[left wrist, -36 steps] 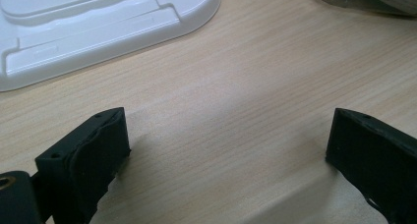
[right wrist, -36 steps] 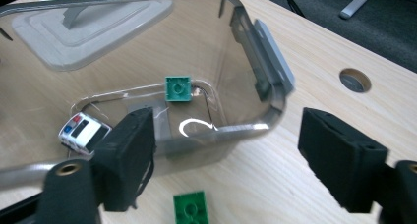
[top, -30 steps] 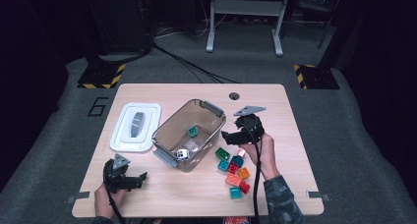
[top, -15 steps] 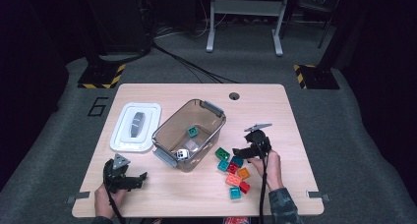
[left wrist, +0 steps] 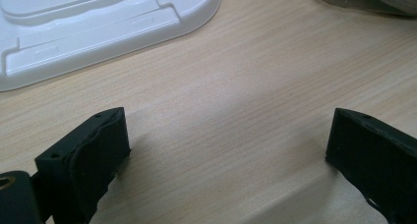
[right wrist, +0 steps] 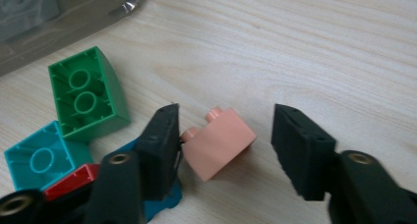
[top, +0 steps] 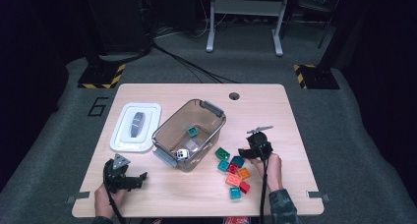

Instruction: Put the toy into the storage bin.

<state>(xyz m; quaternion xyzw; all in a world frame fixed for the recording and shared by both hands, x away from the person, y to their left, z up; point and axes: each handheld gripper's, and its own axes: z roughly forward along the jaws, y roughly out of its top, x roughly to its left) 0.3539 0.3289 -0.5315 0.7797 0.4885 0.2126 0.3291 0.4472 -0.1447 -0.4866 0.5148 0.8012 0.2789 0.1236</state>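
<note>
The left gripper [top: 140, 176] is resting wide open and empty on the table [top: 305, 135], near the white lid [top: 135, 126]. Right of the clear bin [top: 189, 133], the right gripper [right wrist: 223, 150] has just been closing around a pink brick [right wrist: 219, 143], one jaw touching, the other apart. The brick is lying tipped beside the brick pile, studs pointing up-left, long axis running jaw to jaw.

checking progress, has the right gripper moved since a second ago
Yes. The right gripper has come down from beside the bin rim to the bricks, jaws just closing around the pink brick.
</note>
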